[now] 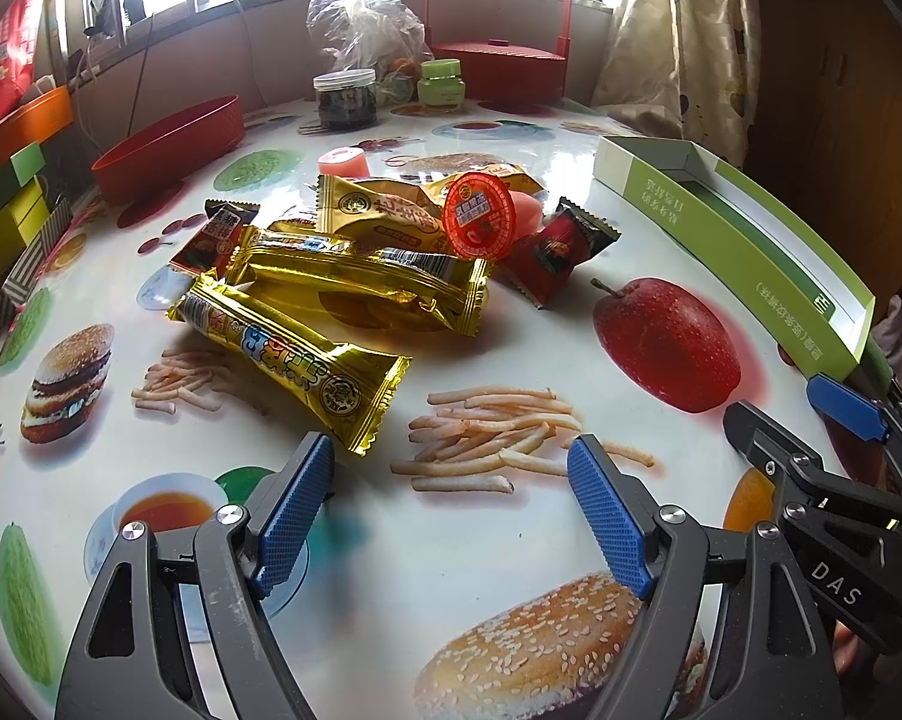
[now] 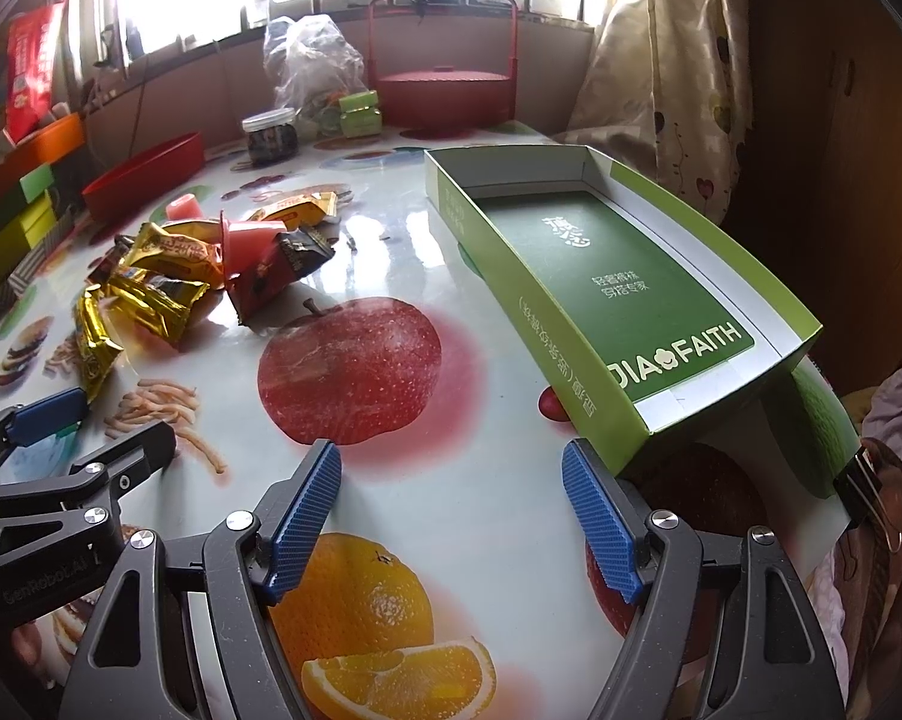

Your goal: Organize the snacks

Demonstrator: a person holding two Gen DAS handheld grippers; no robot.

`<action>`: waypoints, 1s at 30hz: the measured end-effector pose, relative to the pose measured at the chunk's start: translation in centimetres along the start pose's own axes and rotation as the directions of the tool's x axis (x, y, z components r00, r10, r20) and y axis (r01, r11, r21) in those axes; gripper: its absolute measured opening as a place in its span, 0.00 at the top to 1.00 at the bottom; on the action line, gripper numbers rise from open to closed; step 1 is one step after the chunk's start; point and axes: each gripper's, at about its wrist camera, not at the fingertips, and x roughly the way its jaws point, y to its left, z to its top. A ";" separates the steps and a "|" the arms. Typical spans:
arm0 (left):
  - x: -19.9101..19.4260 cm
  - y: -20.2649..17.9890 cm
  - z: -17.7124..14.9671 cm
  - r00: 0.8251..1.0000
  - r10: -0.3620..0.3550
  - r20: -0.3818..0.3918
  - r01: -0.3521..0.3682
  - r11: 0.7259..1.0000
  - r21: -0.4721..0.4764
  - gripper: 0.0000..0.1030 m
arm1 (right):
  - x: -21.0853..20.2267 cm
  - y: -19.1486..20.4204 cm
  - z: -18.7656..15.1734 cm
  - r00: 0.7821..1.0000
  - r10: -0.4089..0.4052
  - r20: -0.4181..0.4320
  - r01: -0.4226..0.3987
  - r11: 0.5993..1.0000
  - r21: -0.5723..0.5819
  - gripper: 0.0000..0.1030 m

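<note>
A red oval tray sits at the far left of the food-print tablecloth, with a dark-filled jar and a crumpled clear plastic bag beyond it. Left of centre lies the snack pile: a gold snack bar nearest, a second gold wrapper behind it, a red jelly cup tipped on its side, and a dark red sachet at the pile's right edge. The left gripper hovers just short of the pile, blue pads spread wide, nothing between them. The right gripper is likewise spread wide and empty over the printed apple and orange. Only the right wrist view looks into the green cardboard box at the right, showing its green printed floor bare; the left view catches just its outer wall. A red handled basket stands far behind.
</note>
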 end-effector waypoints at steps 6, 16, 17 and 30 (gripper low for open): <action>0.0 0.0 0.0 1.000 0.000 0.001 0.000 1.000 0.000 0.22 | 0.0 0.0 -0.1 1.000 0.000 0.002 0.000 1.000 0.000 0.26; 0.0 0.0 0.0 1.000 -0.001 0.002 0.001 1.000 0.000 0.22 | 0.0 0.0 -0.1 1.000 0.001 0.002 -0.001 1.000 -0.001 0.26; 0.0 0.0 0.0 1.000 -0.001 0.002 0.001 1.000 0.000 0.22 | 0.0 0.0 0.0 1.000 0.001 0.002 -0.001 1.000 -0.001 0.26; 0.2 0.1 0.0 1.000 -0.001 0.001 0.001 1.000 -0.001 0.22 | 0.0 0.1 -0.1 1.000 0.000 0.003 0.000 1.000 -0.002 0.26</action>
